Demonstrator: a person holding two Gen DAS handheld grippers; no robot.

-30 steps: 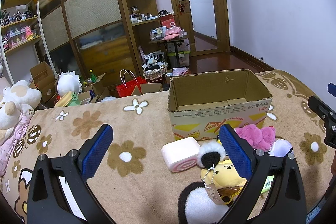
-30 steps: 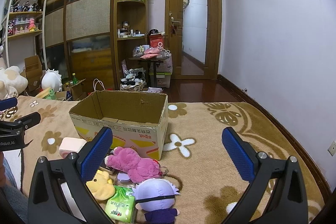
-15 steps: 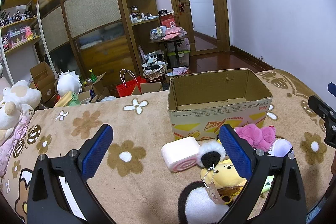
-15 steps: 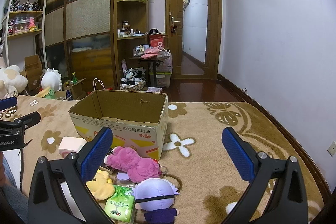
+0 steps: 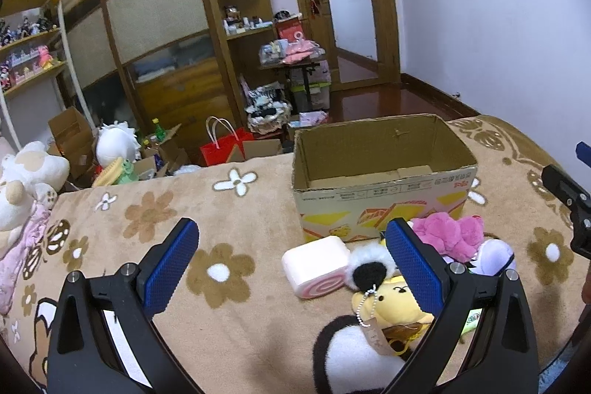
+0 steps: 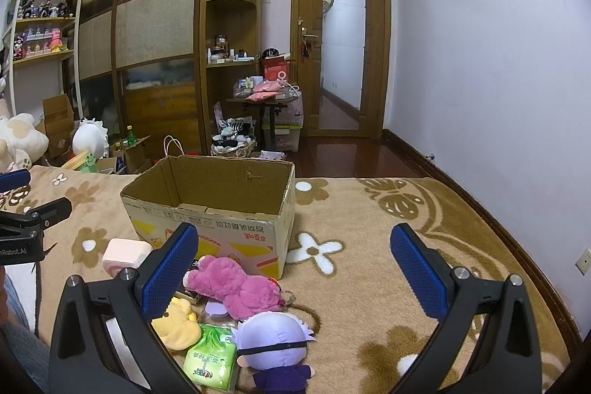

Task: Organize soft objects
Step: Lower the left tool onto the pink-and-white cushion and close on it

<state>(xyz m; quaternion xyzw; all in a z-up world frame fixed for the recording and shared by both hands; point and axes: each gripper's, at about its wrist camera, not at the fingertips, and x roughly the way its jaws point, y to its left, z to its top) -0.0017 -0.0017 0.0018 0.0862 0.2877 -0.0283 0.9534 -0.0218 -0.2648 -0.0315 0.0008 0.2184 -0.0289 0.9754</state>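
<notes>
Left gripper (image 5: 291, 257) and right gripper (image 6: 290, 259) both spread wide, holding nothing, hovering over bed (image 6: 369, 283). Cardboard box (image 6: 221, 209) upright mid-bed. Toys bunched just in front of it: pink plush (image 6: 236, 283), yellow plush (image 6: 177, 324), purple-haired doll (image 6: 275, 342), pink roll cushion (image 5: 317, 264), green tissue pack (image 6: 210, 360).

The left gripper (image 6: 22, 228) is showing white letters "nRobot.AI", cut at the edge. Red print on the cardboard box (image 6: 221, 231) is standing upside down, unreadable.
</notes>
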